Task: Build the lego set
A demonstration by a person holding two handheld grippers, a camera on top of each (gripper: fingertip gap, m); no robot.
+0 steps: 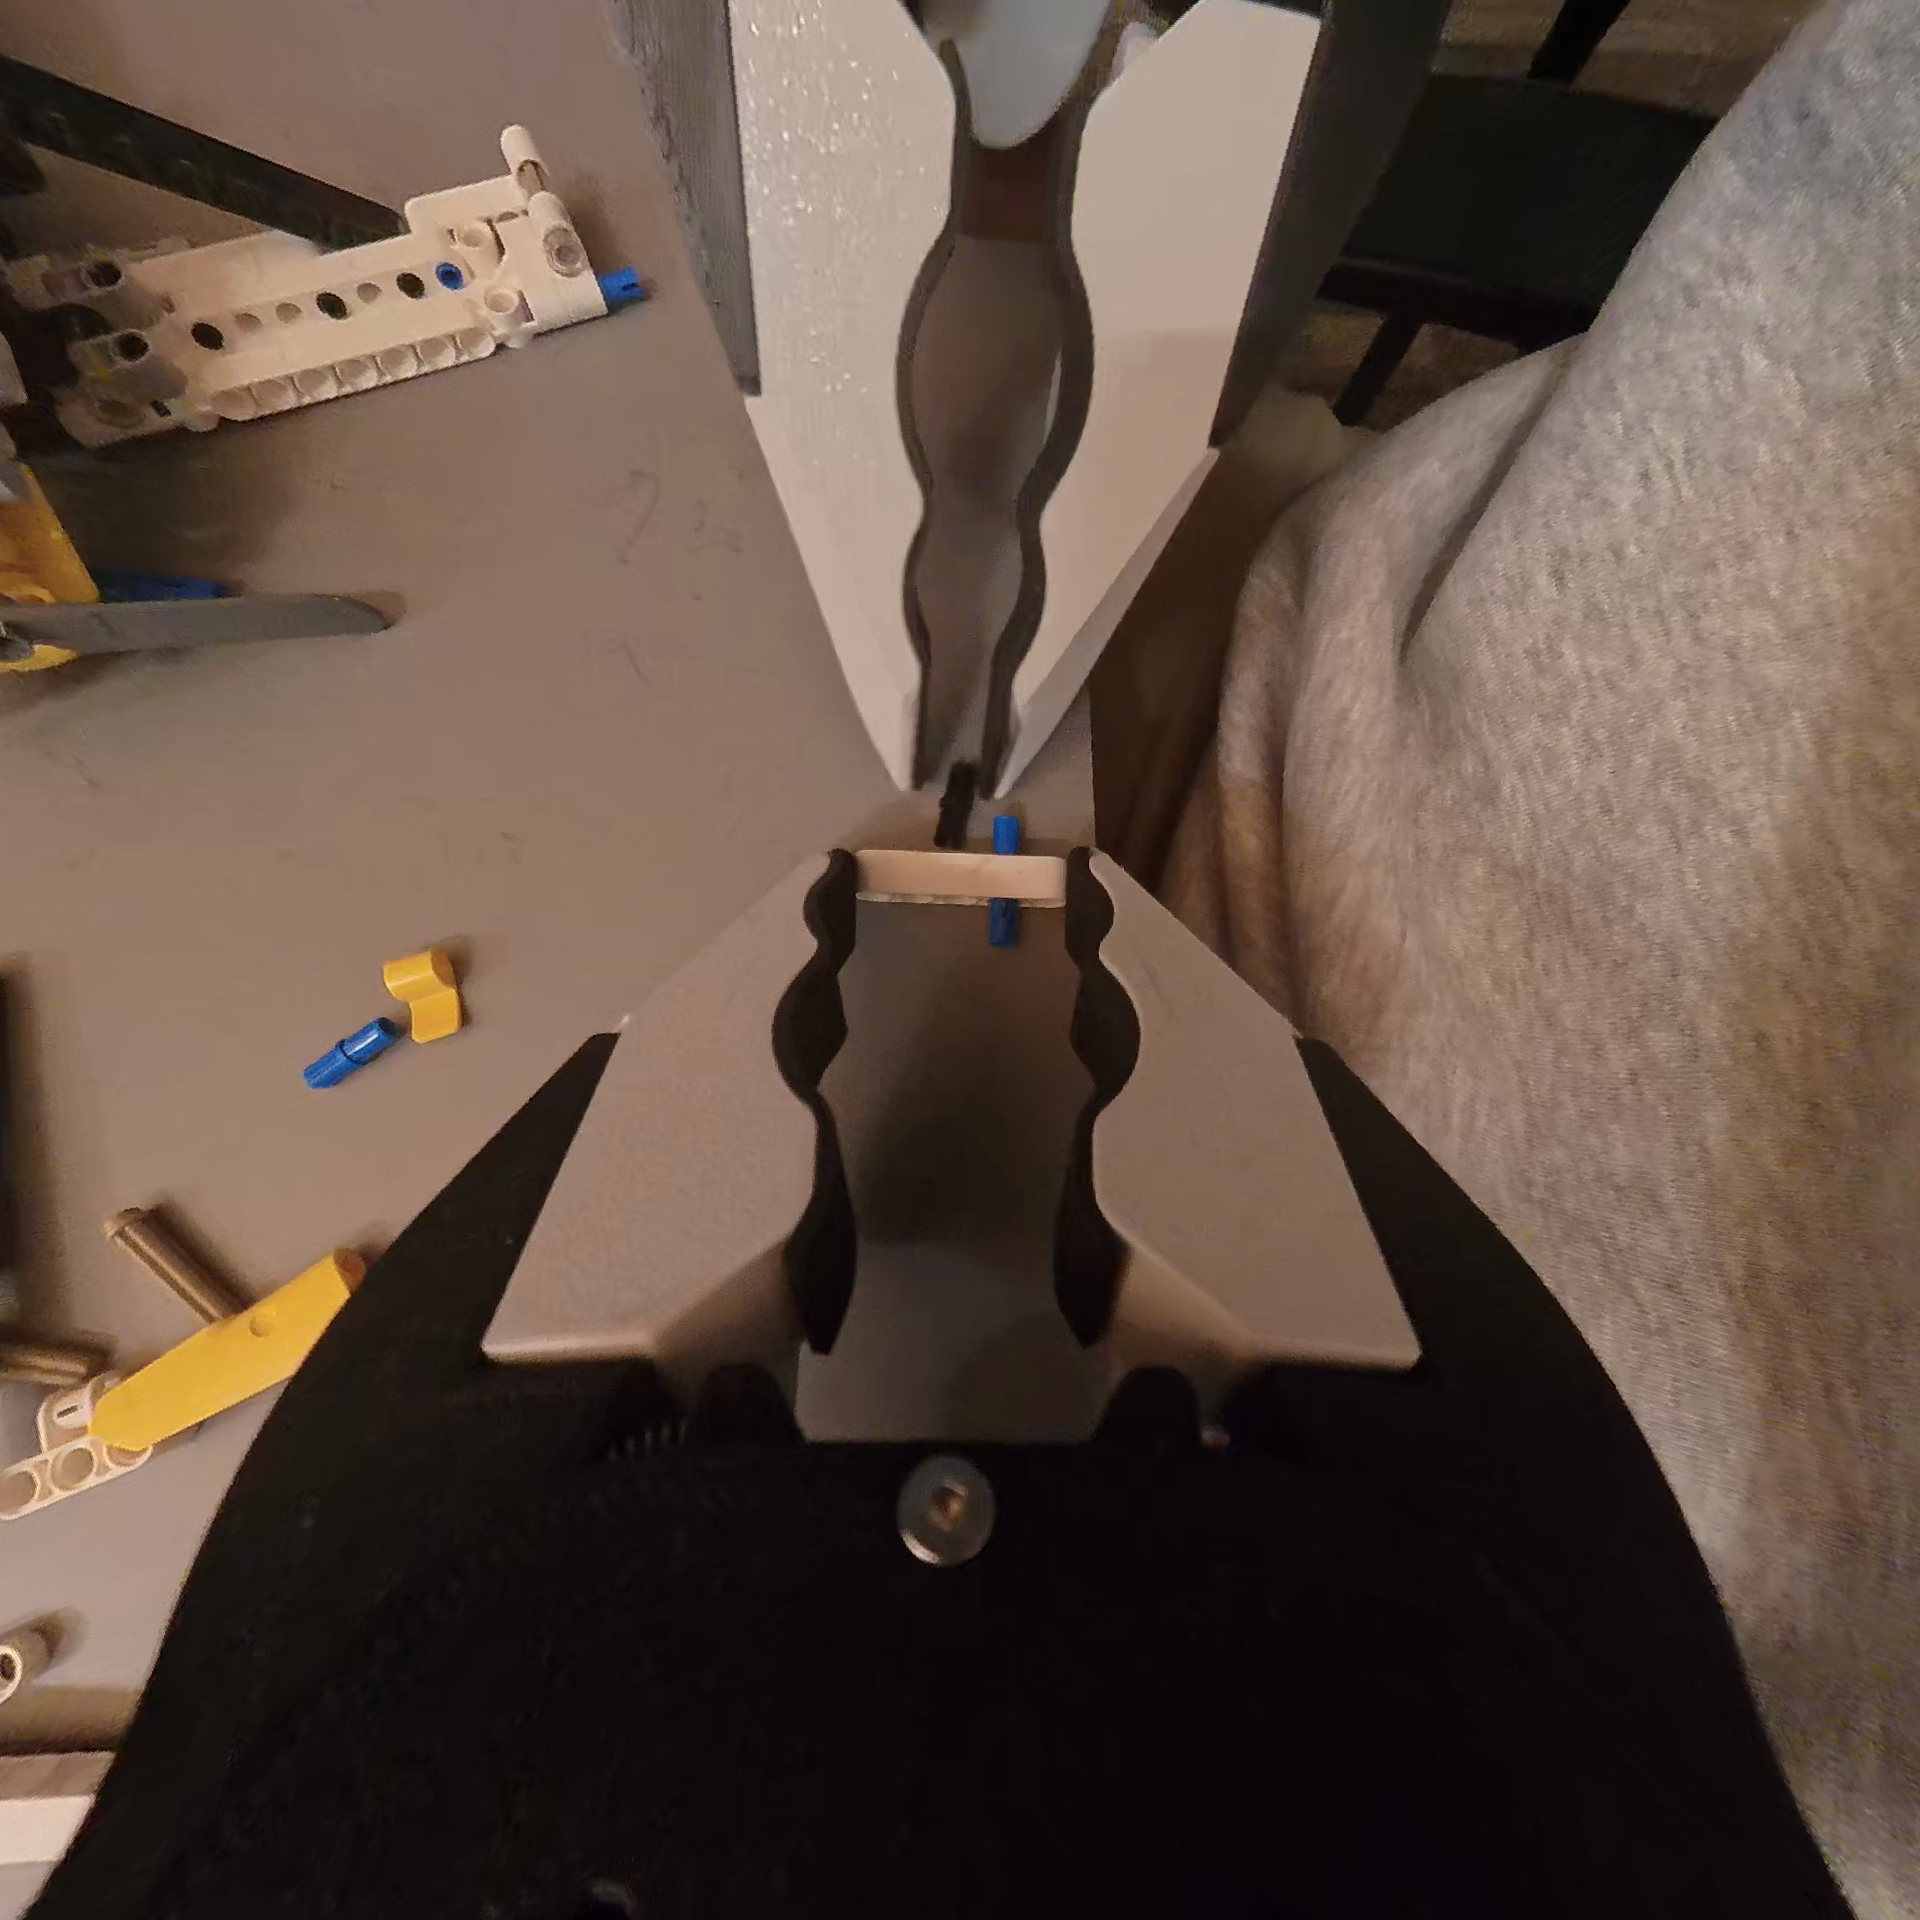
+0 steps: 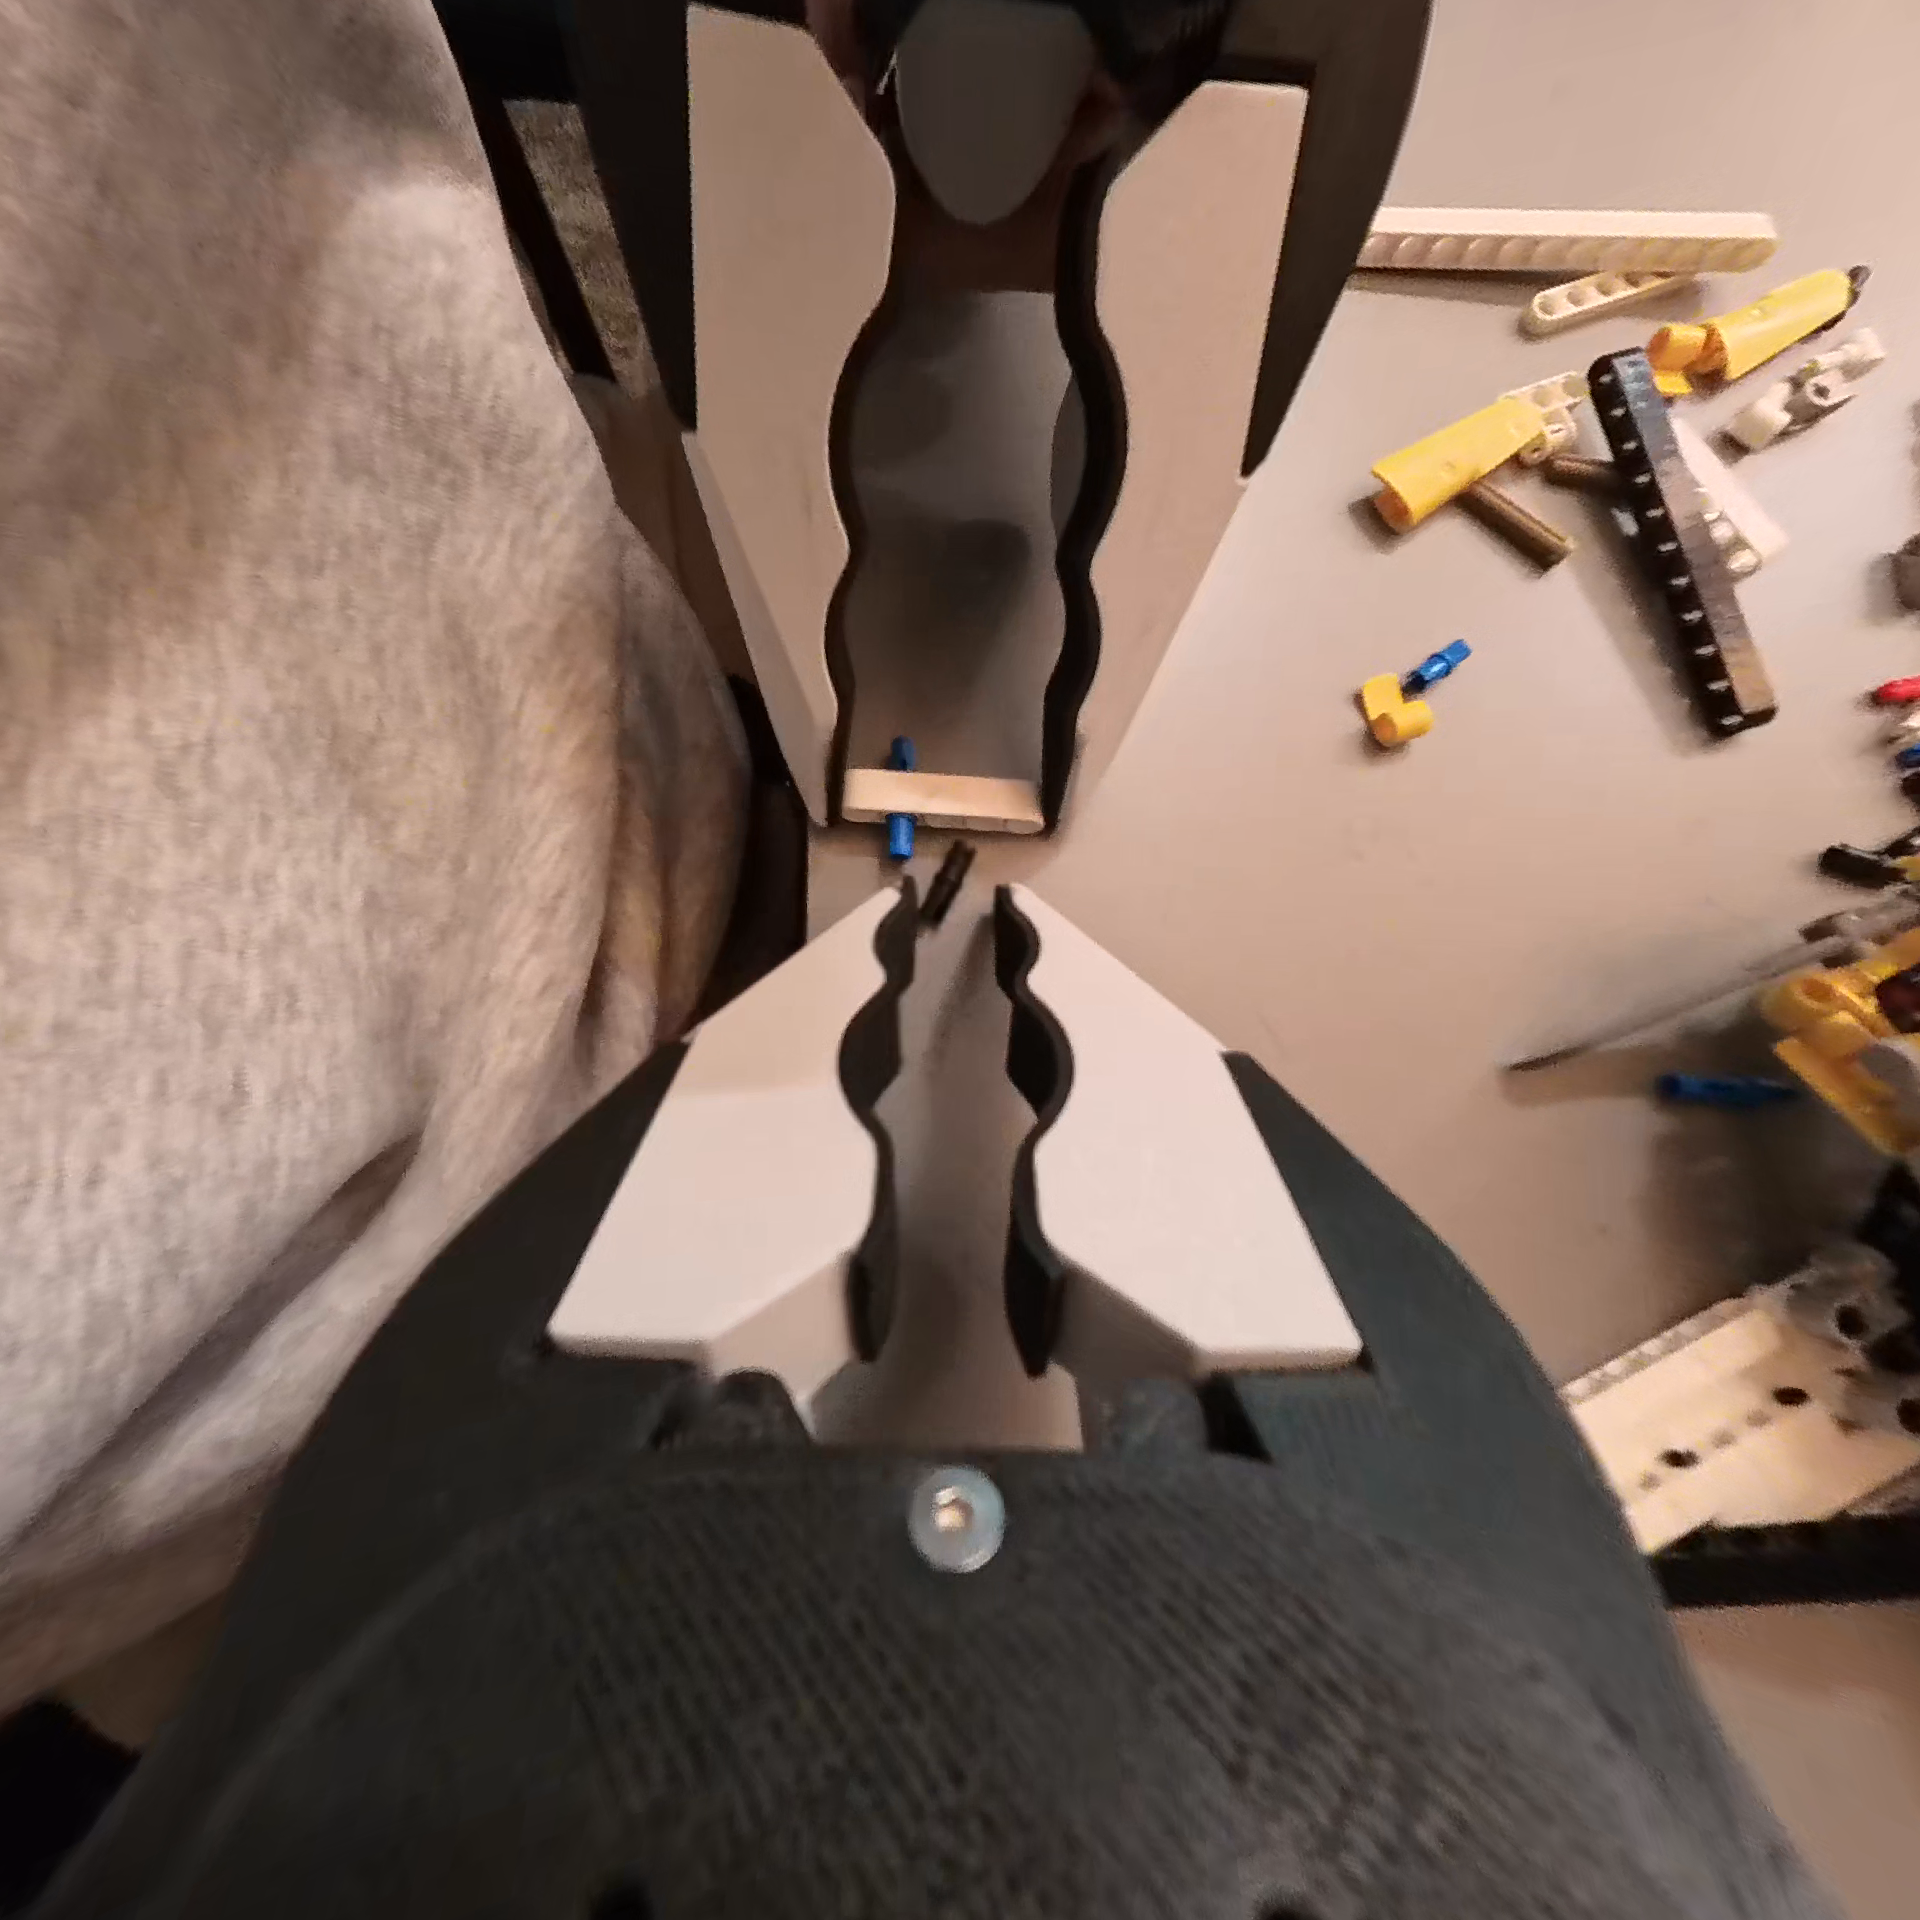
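Left gripper [image 1: 961, 868] clamps a white beam [image 1: 961, 875] carrying a blue pin [image 1: 1003, 881]. Just beside that pin, the right gripper [image 2: 953, 891] pinches a tilted black pin [image 2: 943, 883]; misaligned, it may slip free.

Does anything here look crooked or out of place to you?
One thing: the black pin at the right gripper sits tilted against one finger, with the fingers apart, so it looks barely held. The blue pin goes straight through the white beam.
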